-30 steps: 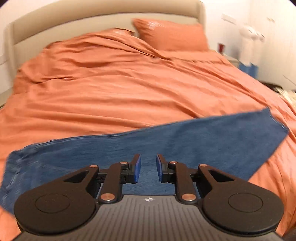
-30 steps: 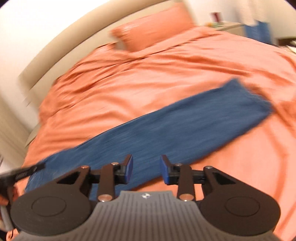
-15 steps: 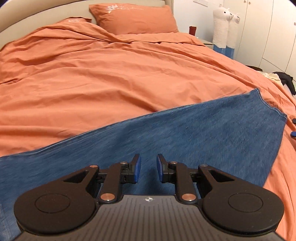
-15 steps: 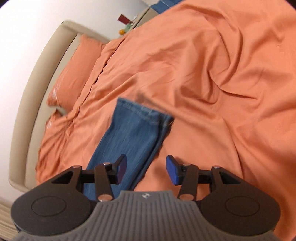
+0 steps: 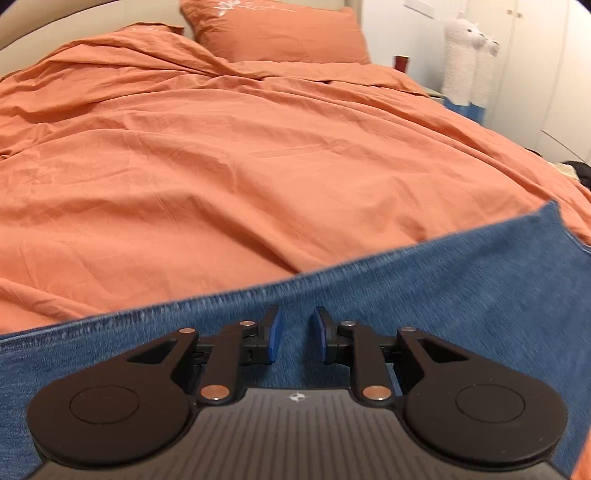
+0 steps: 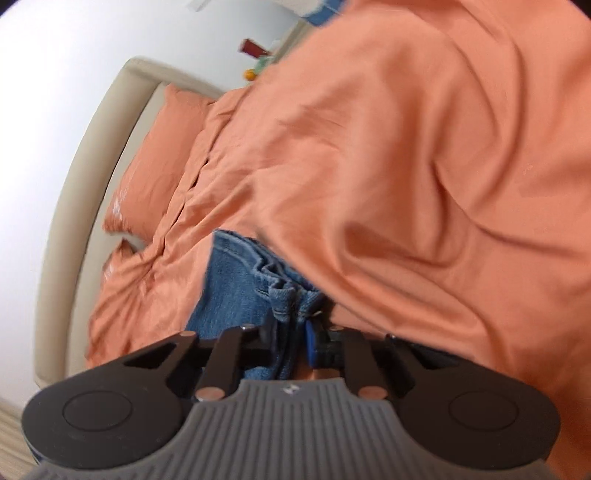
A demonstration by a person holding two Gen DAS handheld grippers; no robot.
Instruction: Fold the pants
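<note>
The left gripper (image 5: 295,334) has black linkage arms with copper-coloured rivets, two round black discs at the sides, and blue pads (image 5: 274,334) lining its fingers. Behind them sits a dark ribbed plate bearing a small white emblem. The right gripper (image 6: 291,341) has the same black arms, rivets and discs, with a grey ribbed plate

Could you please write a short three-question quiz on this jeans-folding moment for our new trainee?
1. True or false: the right gripper is pinching the jeans.
2. The left gripper is: A) shut on the jeans, B) open above the jeans, C) holding the pillow.
3. Fill in: the jeans lie on an orange ____.

Key: 1 true; 2 B; 3 duvet.
</note>
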